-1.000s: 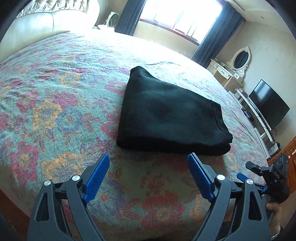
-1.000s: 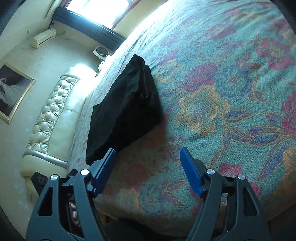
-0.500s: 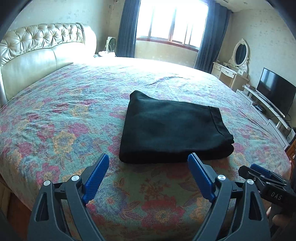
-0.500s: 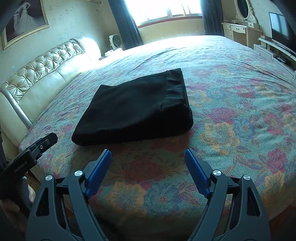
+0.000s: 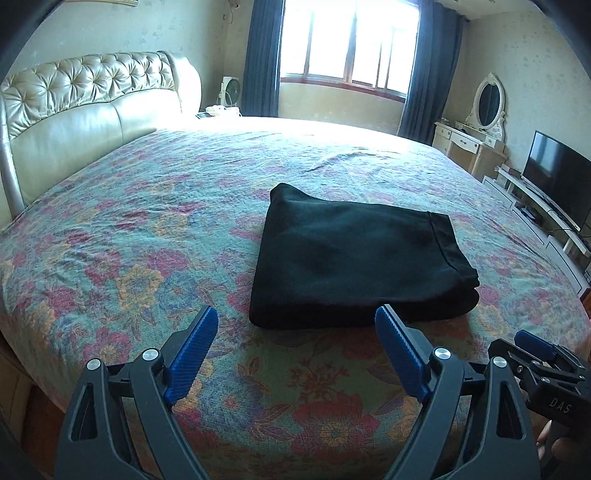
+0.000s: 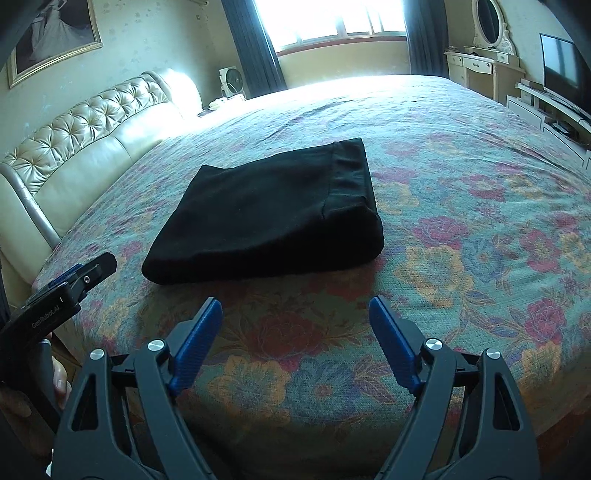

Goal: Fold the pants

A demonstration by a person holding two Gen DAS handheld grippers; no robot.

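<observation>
Folded pants (image 5: 351, 266) on bedspread (image 5: 147, 229)

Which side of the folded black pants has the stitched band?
The end of the pants toward the TV: its band has a seam; the other edges are plain.

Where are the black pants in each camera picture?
Left wrist view: the folded black pants lie on the bedspread, right of center, beyond the open left gripper.
Right wrist view: the pants lie left of center.
Shared landmark: the window behind the bed.
</observation>
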